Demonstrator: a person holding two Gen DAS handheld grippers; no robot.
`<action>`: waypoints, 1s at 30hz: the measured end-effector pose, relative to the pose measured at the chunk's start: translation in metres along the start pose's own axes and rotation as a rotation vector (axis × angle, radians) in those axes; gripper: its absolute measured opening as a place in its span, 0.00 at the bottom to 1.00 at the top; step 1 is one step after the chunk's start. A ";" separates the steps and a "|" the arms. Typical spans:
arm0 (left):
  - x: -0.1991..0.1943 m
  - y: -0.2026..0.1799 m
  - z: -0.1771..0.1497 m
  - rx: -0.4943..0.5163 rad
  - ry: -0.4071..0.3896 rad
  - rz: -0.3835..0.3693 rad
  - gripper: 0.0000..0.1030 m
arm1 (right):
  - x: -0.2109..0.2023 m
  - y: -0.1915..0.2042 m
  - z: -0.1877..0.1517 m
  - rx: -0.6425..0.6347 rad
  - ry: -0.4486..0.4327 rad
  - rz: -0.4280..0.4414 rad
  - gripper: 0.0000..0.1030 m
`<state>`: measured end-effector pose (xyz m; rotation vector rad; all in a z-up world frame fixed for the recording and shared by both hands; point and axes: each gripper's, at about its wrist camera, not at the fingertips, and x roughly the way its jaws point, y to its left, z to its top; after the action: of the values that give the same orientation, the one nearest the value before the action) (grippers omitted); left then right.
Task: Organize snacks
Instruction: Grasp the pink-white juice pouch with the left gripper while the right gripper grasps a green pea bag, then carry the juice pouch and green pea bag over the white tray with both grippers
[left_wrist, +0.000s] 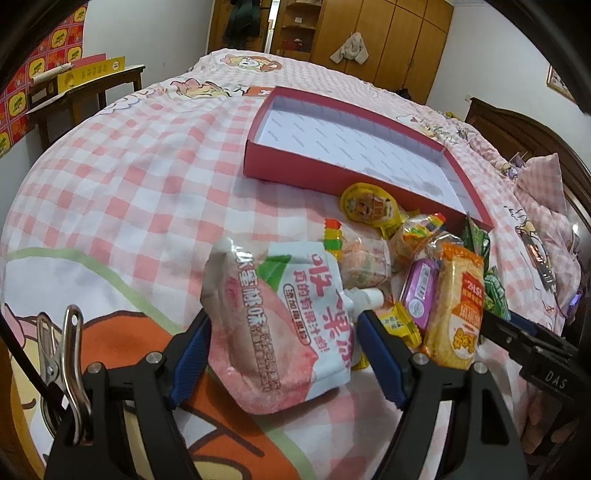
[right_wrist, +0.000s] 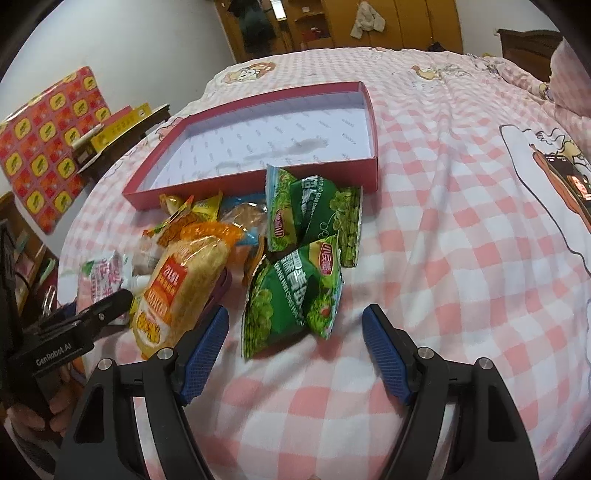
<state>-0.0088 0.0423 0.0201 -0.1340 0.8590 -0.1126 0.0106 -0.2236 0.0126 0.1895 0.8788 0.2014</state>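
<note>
A red shallow box with a white lining lies on the pink checked bed, nothing inside it. Just in front of it sits a heap of snack packets. My left gripper has both blue pads against the sides of a pink-and-white jelly pouch, which bulges between them. Beside the pouch lie an orange rice-cracker pack and a yellow jelly cup. My right gripper stands open around the near end of a green pea packet, with gaps on both sides. More green packets lean on the box wall.
A phone lies on the bed to the right. At the left, beside the bed, stands a dark side table with yellow cartons. Wardrobes line the far wall. A hand holds the left gripper at the lower left.
</note>
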 end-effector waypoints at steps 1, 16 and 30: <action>0.001 0.000 0.000 0.000 -0.004 0.003 0.79 | 0.001 0.000 0.000 0.001 -0.005 0.001 0.75; -0.009 0.000 -0.004 0.003 -0.050 -0.013 0.63 | 0.005 -0.001 -0.007 -0.009 -0.058 -0.025 0.56; -0.047 -0.010 0.002 0.046 -0.149 -0.029 0.63 | -0.015 -0.001 -0.012 -0.022 -0.093 0.018 0.41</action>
<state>-0.0385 0.0396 0.0582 -0.1104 0.7052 -0.1477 -0.0078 -0.2271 0.0160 0.1848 0.7819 0.2175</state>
